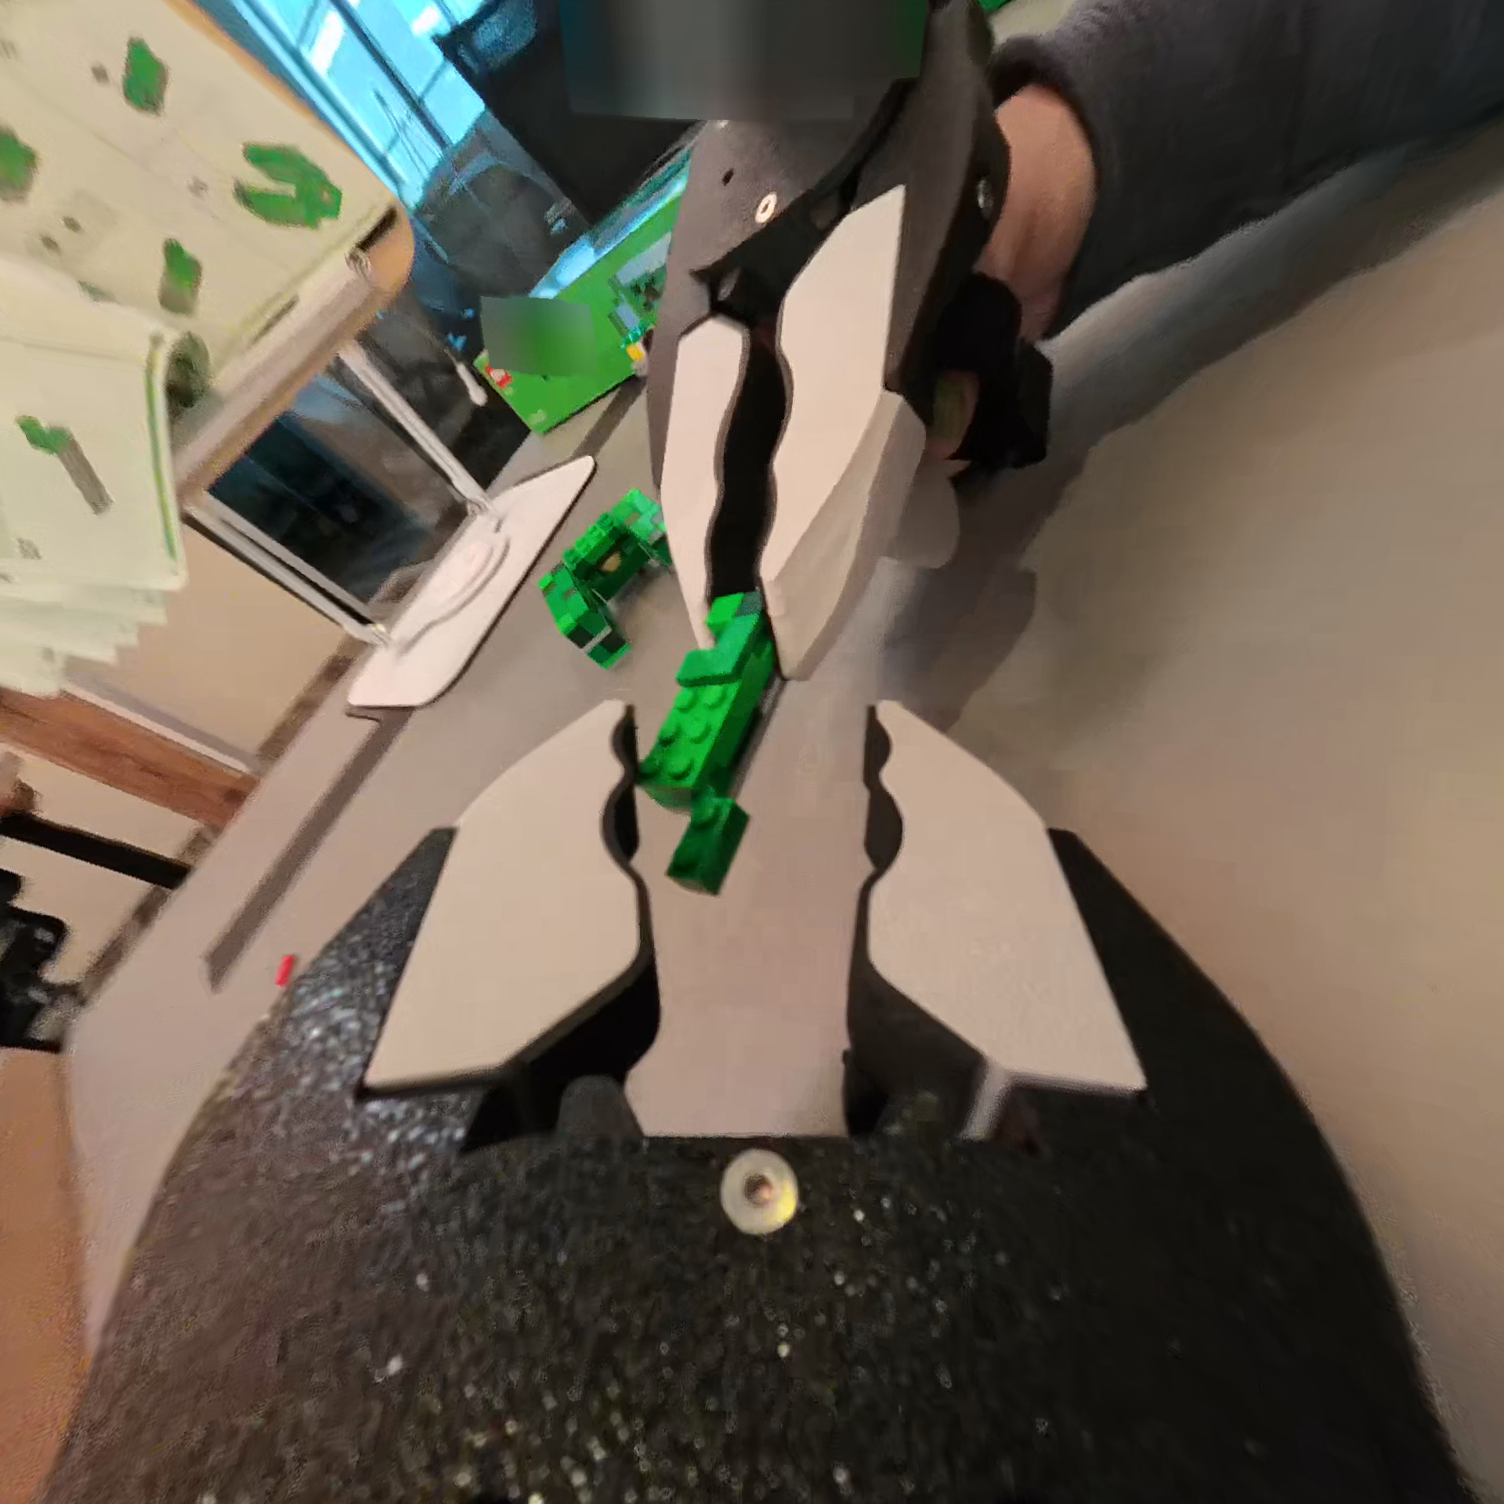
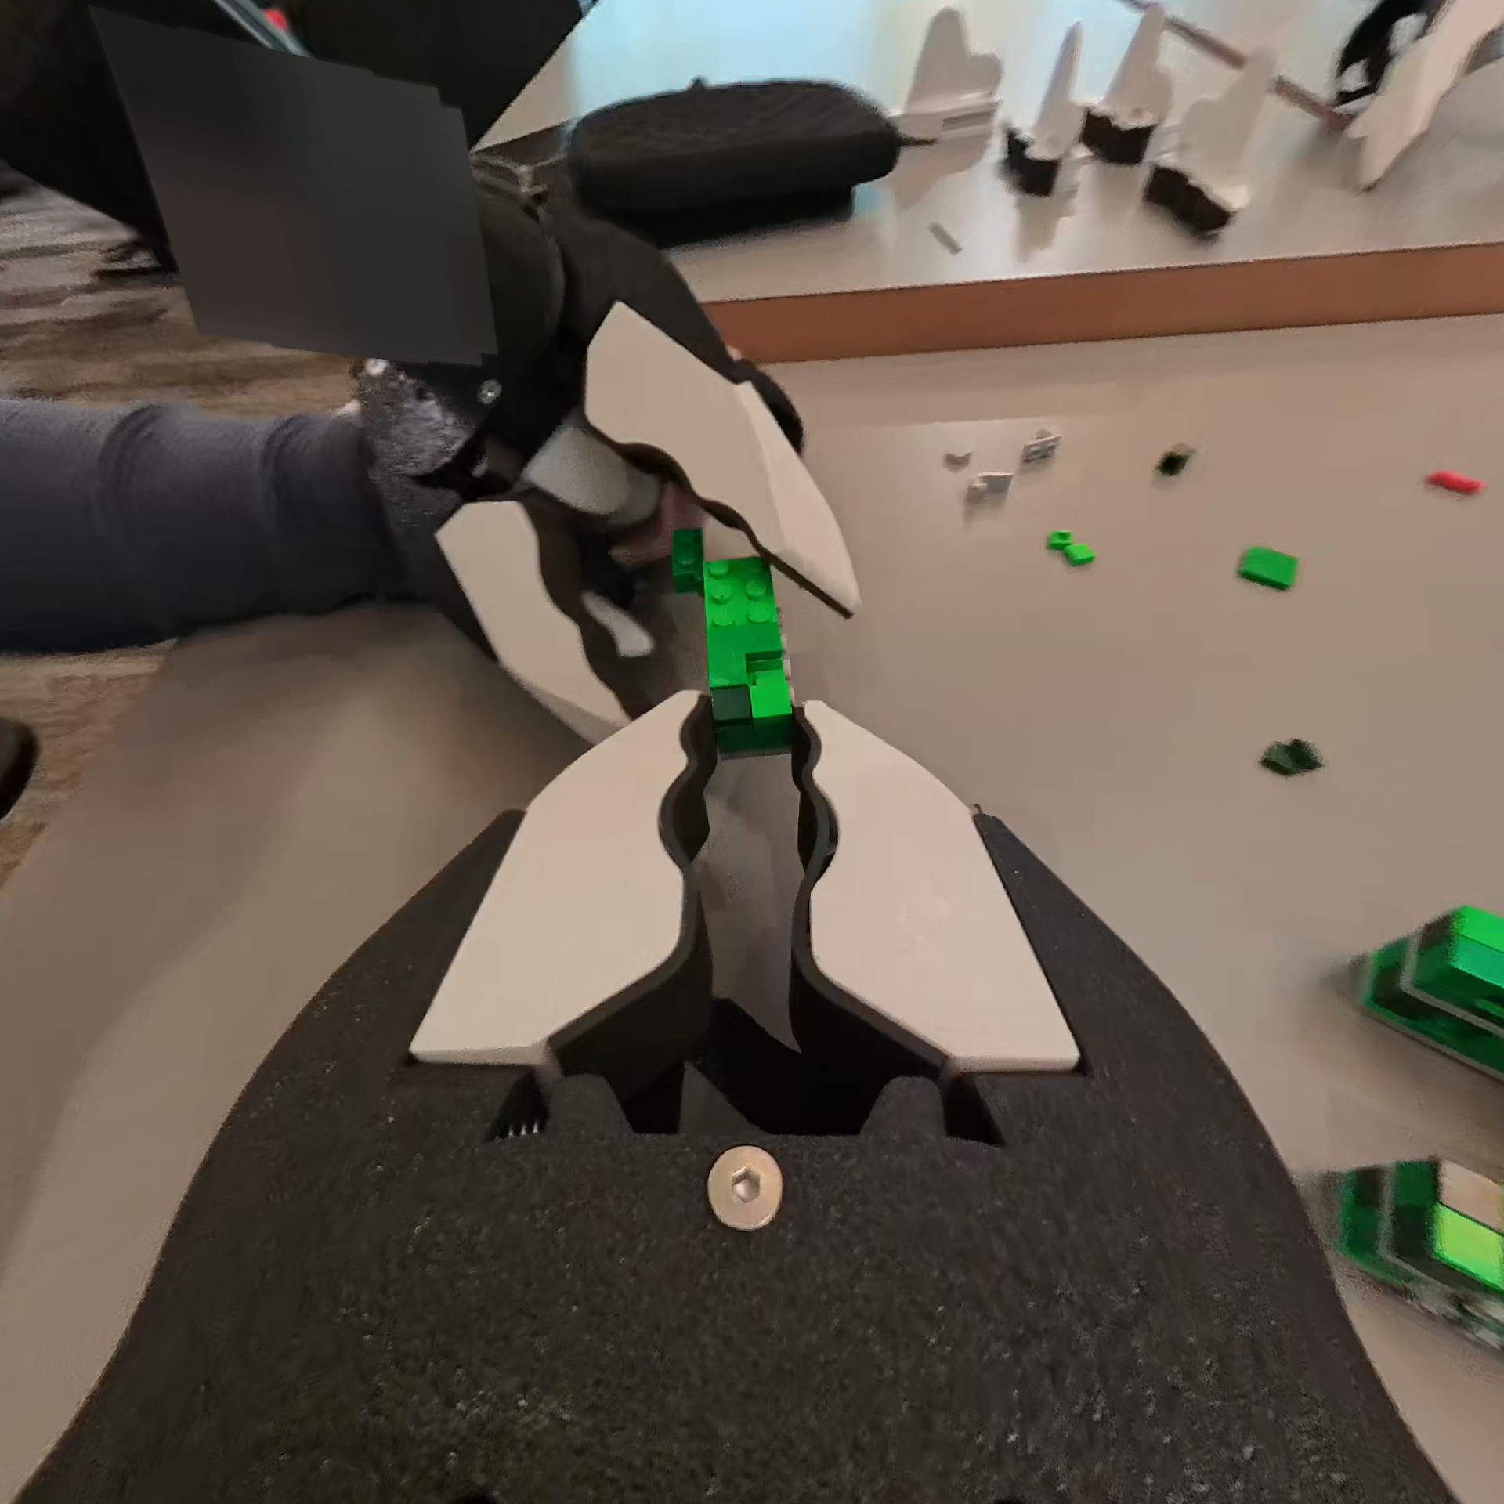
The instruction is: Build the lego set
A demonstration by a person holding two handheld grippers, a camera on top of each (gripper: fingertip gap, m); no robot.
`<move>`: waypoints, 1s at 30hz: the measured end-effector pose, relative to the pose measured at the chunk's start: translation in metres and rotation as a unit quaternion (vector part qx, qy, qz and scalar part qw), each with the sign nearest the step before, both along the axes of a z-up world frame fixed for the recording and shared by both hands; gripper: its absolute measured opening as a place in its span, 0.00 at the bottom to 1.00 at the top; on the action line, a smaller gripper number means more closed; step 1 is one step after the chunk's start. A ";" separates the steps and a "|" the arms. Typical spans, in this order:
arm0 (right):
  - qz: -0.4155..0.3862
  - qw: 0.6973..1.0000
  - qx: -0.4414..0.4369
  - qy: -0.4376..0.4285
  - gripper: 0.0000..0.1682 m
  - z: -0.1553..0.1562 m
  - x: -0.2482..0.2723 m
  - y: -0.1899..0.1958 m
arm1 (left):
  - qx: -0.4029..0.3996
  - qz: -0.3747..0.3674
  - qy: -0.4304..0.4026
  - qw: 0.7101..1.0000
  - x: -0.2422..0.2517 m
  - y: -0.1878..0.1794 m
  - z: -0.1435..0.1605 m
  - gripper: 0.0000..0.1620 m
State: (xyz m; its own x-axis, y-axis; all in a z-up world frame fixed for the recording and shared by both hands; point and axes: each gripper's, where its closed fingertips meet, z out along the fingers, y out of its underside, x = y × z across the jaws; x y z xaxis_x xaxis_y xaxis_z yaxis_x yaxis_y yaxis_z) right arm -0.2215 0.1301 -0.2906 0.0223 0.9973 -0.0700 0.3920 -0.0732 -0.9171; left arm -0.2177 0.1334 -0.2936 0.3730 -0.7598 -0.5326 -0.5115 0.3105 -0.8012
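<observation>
A green lego assembly [image 2: 745,643], a studded plate with small bricks at both ends, is held above the grey table [image 2: 1058,732]. My right gripper [image 2: 753,712] is shut on its near end. In the left wrist view the right gripper [image 1: 736,627] comes down from above and pinches the far end of the assembly [image 1: 708,732]. My left gripper [image 1: 749,716] is open, with the free end of the assembly between its fingertips, close to the left one. In the right wrist view the left gripper [image 2: 732,651] is open around that end.
A second green lego build [image 1: 602,586] sits behind, near the white base of a stand [image 1: 472,586] that holds an instruction booklet [image 1: 122,325]. A green box [image 1: 602,325] stands farther back. Loose green [image 2: 1265,566], red [image 2: 1457,482] and grey pieces [image 2: 989,484] lie to the right, with green builds [image 2: 1432,993] at the edge. Left and right tips are no more than a few centimetres apart.
</observation>
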 end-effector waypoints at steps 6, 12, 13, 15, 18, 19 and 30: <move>-0.117 0.988 0.030 -0.096 0.10 -0.019 0.007 0.031 | 0.007 0.083 -0.075 0.994 -0.026 0.020 0.021 0.39; -0.189 0.964 0.068 -0.177 0.10 -0.042 0.012 0.041 | 0.033 0.204 -0.146 0.967 -0.067 0.041 0.041 0.32; -0.197 0.962 0.068 -0.179 0.10 -0.044 0.012 0.042 | 0.032 0.233 -0.149 0.961 -0.076 0.046 0.041 0.32; -0.203 0.960 0.056 -0.182 0.10 -0.046 0.012 0.040 | 0.021 0.273 -0.147 0.950 -0.090 0.053 0.036 0.31; -0.201 0.962 0.032 -0.182 0.14 -0.049 0.011 0.038 | 0.020 0.321 -0.151 0.935 -0.105 0.059 0.035 0.28; -0.199 0.963 0.026 -0.182 0.14 -0.049 0.011 0.037 | 0.025 0.353 -0.144 0.924 -0.116 0.061 0.034 0.24; -0.130 0.983 0.002 -0.134 0.16 -0.034 0.003 0.000 | 0.033 0.417 -0.178 0.891 -0.147 0.062 0.040 0.19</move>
